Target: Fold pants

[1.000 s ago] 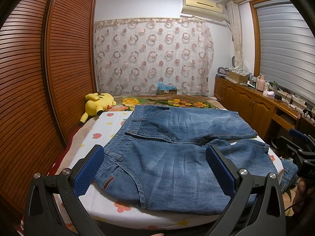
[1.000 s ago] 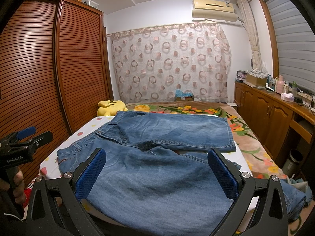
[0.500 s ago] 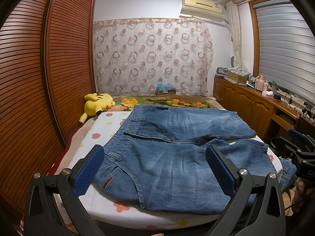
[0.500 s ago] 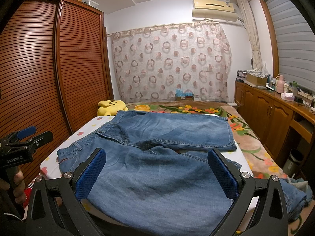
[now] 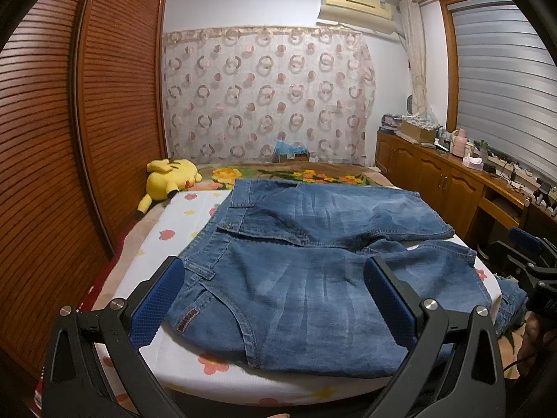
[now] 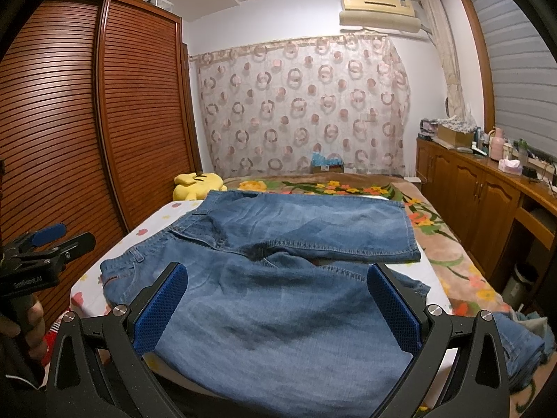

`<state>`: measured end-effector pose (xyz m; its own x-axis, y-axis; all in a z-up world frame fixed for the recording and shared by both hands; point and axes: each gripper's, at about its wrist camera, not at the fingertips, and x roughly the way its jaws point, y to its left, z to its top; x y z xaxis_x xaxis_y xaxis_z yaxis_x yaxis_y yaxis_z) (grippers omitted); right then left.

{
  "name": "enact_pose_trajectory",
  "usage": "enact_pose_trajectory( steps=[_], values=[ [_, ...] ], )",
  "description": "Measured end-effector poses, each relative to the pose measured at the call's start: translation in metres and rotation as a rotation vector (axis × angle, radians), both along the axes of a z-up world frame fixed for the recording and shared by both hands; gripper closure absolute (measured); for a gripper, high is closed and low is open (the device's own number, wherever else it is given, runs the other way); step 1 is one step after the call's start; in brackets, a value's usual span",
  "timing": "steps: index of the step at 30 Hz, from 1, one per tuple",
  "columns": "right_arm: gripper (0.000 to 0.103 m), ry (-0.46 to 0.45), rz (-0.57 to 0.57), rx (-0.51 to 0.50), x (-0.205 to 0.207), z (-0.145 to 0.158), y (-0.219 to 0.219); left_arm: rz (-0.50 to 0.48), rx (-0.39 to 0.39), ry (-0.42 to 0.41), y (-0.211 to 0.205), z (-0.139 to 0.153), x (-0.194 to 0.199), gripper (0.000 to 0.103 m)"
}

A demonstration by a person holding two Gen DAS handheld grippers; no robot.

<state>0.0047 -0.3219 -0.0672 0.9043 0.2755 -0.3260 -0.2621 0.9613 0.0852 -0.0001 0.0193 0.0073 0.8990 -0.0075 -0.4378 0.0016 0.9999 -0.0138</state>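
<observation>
**Pants spread on bed, both tongs released**

My left tongs (image 5: 275, 296) are released, jaws wide apart, nothing between them, held above the near end of the bed (image 5: 195, 223). My right tongs (image 6: 278, 304) are likewise released and empty, over the near leg.

The pants (image 5: 313, 278), blue denim, lie flat across the bed on a white sheet with a fruit print. The waistband runs along the left, the legs reach to the right. The far leg ends on the mattress; the near leg runs past the right bed edge and hangs over it.

Containers: a cardboard box (image 6: 454, 134) on the worktop (image 6: 501, 181) at the right holds items I cannot make out. A small bin (image 6: 520, 280) stands on the floor under that worktop; its contents are not visible.

Edges and room: a bare strip of sheet lies left of the waistband. A yellow plush toy (image 5: 170, 177) lies at the far left, apart from the pants. The wardrobe doors (image 5: 69, 139) stand close along the bed's left side.
</observation>
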Motion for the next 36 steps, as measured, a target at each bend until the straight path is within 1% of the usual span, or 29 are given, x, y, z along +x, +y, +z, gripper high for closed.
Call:
enact_pose_trajectory(
  steps=[4,6,11,13,15,25,28,34,36],
  values=[
    [0.0,0.014,-0.001,0.0,0.001,0.004,-0.002,0.003,0.006,0.023,0.001,-0.004,0.005,0.0],
    [0.0,0.019,-0.002,-0.001,0.002,0.005,-0.003,0.005,0.013,0.036,-0.001,-0.015,0.009,0.0],
    [0.0,0.037,-0.004,0.001,0.005,0.004,-0.003,-0.005,0.023,0.063,0.005,-0.027,0.016,0.0],
    [0.0,0.043,-0.009,-0.003,0.007,0.003,-0.004,-0.012,0.013,0.084,0.009,-0.032,0.019,0.0],
    [0.0,0.051,-0.017,-0.008,0.009,0.004,-0.003,-0.016,-0.001,0.1,0.016,-0.039,0.023,0.0],
    [0.001,0.09,-0.076,-0.034,0.019,0.006,-0.007,0.023,-0.004,0.156,0.05,-0.063,0.038,0.0],
    [0.001,0.109,-0.095,-0.045,0.021,0.006,-0.006,0.036,-0.002,0.173,0.061,-0.067,0.042,0.0],
    [0.003,0.155,-0.132,-0.063,0.026,0.007,-0.006,0.063,-0.029,0.198,0.092,-0.073,0.049,0.0],
    [0.004,0.174,-0.143,-0.065,0.028,0.008,-0.007,0.076,-0.034,0.204,0.102,-0.076,0.051,0.004]
  ],
)
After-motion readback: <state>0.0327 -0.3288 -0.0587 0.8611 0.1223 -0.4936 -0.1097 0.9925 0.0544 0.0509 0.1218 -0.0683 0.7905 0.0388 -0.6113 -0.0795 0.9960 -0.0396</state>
